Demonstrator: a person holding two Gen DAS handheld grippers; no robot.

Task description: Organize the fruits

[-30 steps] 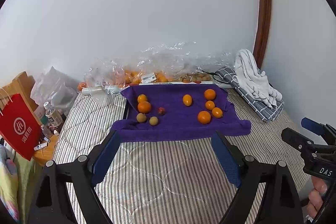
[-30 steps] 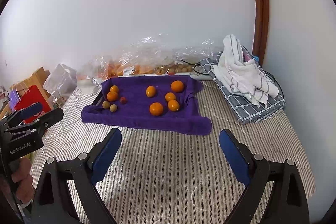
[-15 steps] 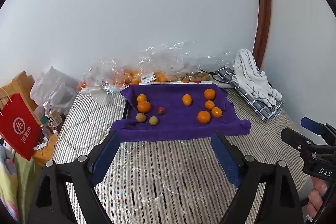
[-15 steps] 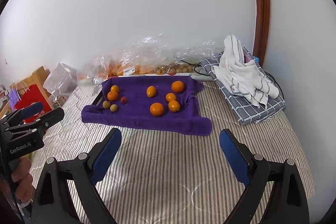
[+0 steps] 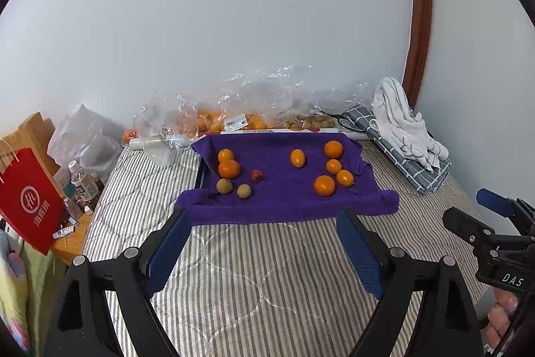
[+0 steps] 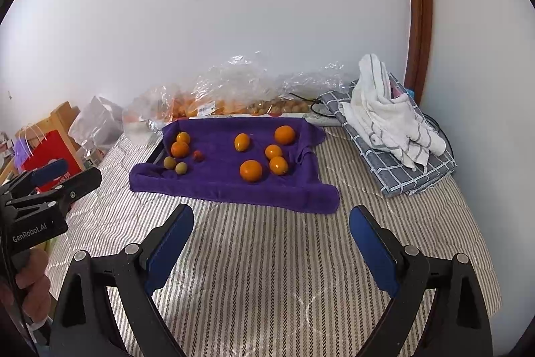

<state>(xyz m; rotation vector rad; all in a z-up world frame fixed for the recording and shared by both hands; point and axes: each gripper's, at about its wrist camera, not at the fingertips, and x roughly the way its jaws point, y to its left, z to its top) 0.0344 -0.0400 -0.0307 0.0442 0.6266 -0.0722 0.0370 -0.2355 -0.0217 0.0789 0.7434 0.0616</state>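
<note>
Frankly, with both my left tool [image 5: 264, 250] and right tool [image 6: 271, 243] wide and empty short of the purple towel [image 5: 287, 193], its round oranges [image 5: 324, 185] could roll off the soft folds if nudged.

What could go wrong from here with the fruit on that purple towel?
1. The fruit lies loose on the purple towel; a nudged orange could roll off onto the striped bedcover.
2. The small red fruit sits close beside the two tan fruits; an open left claw may bump those neighbours.
3. The towel's bunched right edge could snag the right claw.
</note>
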